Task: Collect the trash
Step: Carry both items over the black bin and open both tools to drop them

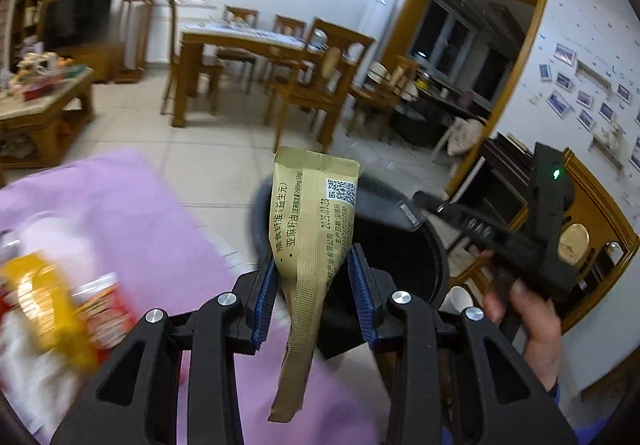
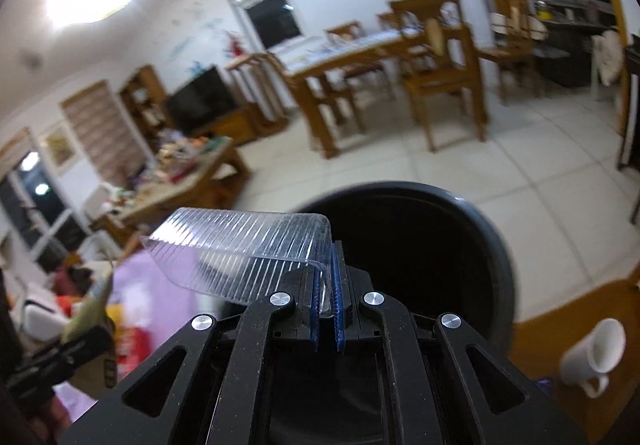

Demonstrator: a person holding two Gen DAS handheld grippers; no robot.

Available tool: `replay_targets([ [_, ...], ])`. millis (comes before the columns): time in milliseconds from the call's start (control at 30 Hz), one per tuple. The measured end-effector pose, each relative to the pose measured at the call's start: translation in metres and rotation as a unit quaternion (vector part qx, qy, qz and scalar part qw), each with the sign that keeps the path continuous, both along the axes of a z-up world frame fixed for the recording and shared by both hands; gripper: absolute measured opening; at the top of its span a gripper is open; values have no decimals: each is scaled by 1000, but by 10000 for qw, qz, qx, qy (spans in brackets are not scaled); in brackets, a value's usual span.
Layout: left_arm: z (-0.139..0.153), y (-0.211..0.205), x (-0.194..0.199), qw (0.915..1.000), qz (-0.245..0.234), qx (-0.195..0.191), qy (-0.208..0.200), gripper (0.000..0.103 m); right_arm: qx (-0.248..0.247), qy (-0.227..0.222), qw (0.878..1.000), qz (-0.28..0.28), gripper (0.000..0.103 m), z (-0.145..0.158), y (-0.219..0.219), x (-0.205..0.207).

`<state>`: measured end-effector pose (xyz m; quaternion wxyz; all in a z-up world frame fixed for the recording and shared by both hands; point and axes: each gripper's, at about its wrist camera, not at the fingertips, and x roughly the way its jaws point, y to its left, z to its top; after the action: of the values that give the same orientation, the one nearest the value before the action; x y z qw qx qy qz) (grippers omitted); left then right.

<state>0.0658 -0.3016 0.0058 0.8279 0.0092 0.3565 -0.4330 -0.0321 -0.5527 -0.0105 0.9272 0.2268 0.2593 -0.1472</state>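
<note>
Plainly, creased gold sachet, printed

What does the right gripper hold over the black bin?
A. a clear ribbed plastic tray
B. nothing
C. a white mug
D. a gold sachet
A: the right gripper has its blue pads closed on an edge of the clear ribbed tray, with the bin just beyond.

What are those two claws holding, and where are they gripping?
Left gripper pinches a gold sachet around its middle. Right gripper clamps a clear ribbed plastic tray by one end wall.
</note>
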Motion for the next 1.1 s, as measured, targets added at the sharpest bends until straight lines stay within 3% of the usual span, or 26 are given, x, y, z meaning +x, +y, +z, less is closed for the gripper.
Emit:
replay_targets([
  [133,-17,-53,19,9996,-181,146,136,35,-206,312,9989,-288,7,-21,-32,3],
  [233,-35,-80,31,9988,-223,335,278,35,-422,525,9969,-399,7,-33,-30,9],
  [533,-64,-102,48,9959,-203,688,545,36,-583,990,9926,-396,7,-64,-30,34],
  [600,-60,-95,44,9959,-178,719,511,36,-540,1006,9927,-387,19,-68,-29,35],
  [633,-58,-95,43,9958,-170,742,509,37,-527,1019,9926,-401,44,-68,-29,38],
  [667,-57,-94,42,9958,-159,745,512,38,-521,1011,9926,-416,64,-68,-28,38],
  [700,-55,-90,42,9959,-136,740,512,39,-499,946,9934,-425,68,-67,-30,37],
  [767,-49,-90,39,9963,-63,723,468,58,-520,844,9943,-385,68,-61,-23,33],
  [800,-45,-86,37,9966,-20,705,424,63,-584,828,9941,-376,68,-56,-16,31],
  [1000,-21,-37,21,9981,76,567,211,65,-537,564,9970,-7,68,-37,16,23],
  [1100,-11,6,17,9983,324,481,108,71,-509,396,9972,388,68,-24,48,24],
])
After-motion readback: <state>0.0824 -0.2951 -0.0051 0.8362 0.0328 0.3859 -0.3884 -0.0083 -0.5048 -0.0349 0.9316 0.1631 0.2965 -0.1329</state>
